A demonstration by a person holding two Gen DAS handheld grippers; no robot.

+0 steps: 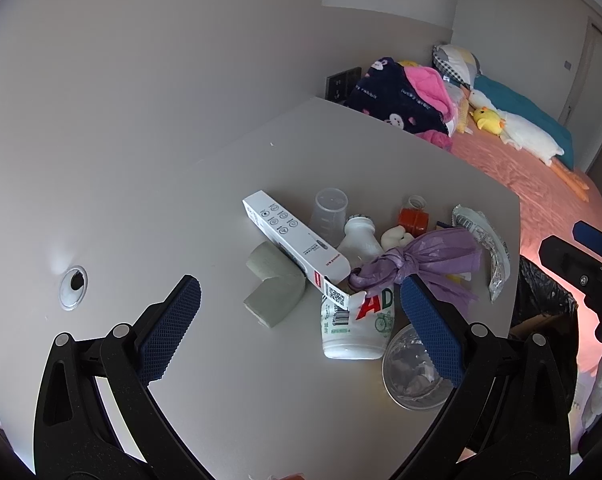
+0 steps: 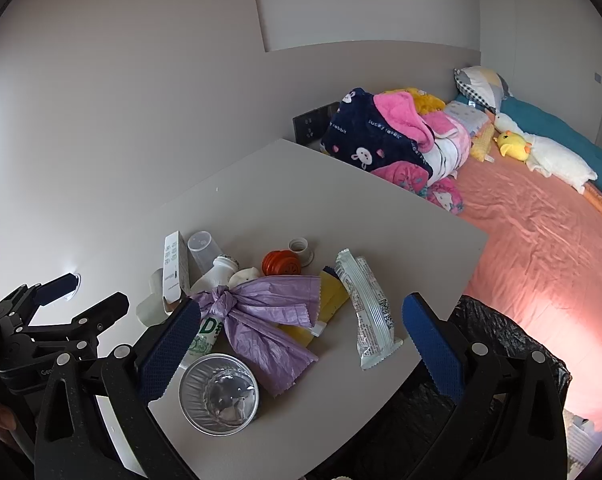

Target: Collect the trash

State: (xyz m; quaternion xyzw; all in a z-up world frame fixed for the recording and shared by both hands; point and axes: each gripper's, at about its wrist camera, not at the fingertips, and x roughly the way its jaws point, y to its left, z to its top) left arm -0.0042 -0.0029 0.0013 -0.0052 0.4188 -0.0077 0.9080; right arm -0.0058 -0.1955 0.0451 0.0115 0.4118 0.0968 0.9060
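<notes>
Both grippers are held spread wide, nothing gripped between the jaws. The left gripper (image 1: 301, 320) is angled downward, its blue-padded fingers (image 1: 169, 332) apart. The right gripper (image 2: 301, 340) is posed likewise, just beside the left one.

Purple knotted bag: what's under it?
The purple bag lies over a yellow wrapper, whose edges stick out, and its knot overlaps the white AD bottle. Anything else beneath is covered.
</notes>
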